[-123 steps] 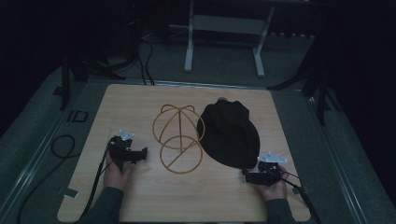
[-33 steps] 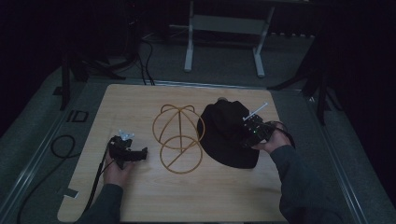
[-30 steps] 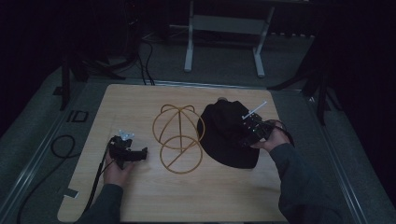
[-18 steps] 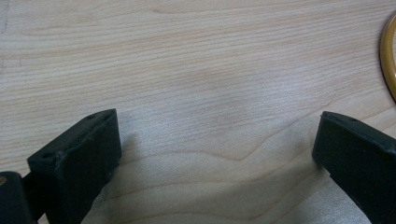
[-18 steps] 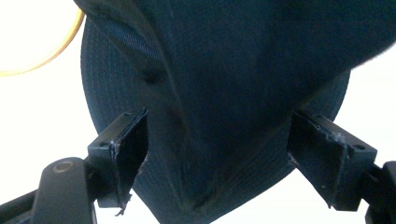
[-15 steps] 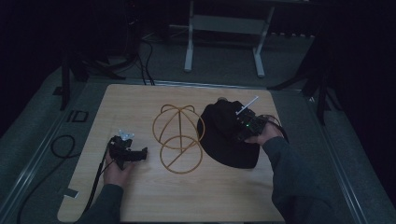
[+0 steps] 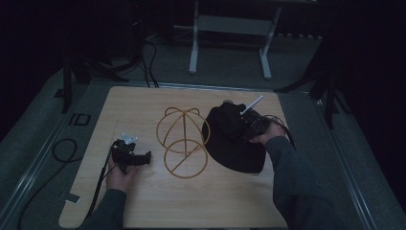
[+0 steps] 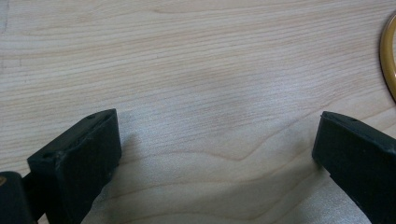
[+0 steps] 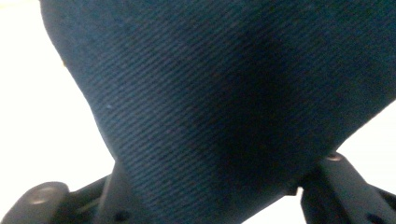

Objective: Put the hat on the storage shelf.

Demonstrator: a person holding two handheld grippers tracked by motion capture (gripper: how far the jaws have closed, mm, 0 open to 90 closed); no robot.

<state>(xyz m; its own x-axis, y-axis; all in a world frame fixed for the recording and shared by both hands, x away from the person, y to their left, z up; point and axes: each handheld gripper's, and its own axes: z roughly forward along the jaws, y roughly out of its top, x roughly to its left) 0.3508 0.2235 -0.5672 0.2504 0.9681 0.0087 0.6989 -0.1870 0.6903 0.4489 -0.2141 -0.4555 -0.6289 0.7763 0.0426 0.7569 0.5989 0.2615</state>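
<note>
A black cap (image 7: 230, 143) lies on the wooden table (image 7: 134, 105), to the right of a gold wire hat stand (image 7: 182, 143). My right gripper (image 7: 244, 125) sits on the cap's far right part. In the right gripper view its jaws (image 9: 219, 177) have just been closing, and the dark twill of the cap (image 9: 224, 93) is bunched tight between them. My left gripper (image 7: 143, 158) rests on the table left of the stand. It stands wide open in the left gripper view (image 8: 217, 135) with only bare wood between its fingers, and the stand's gold rim (image 8: 388, 60) shows at the right edge.
A cable (image 7: 103, 177) trails from the left gripper toward the table's front left. Beyond the far edge stand white table legs (image 7: 194, 43) on a grey floor. Bare wood runs along the front of the table.
My right hand has slid a little to the left and farther over the cap, and its jaws have closed on the fabric. The left hand has stayed put.
</note>
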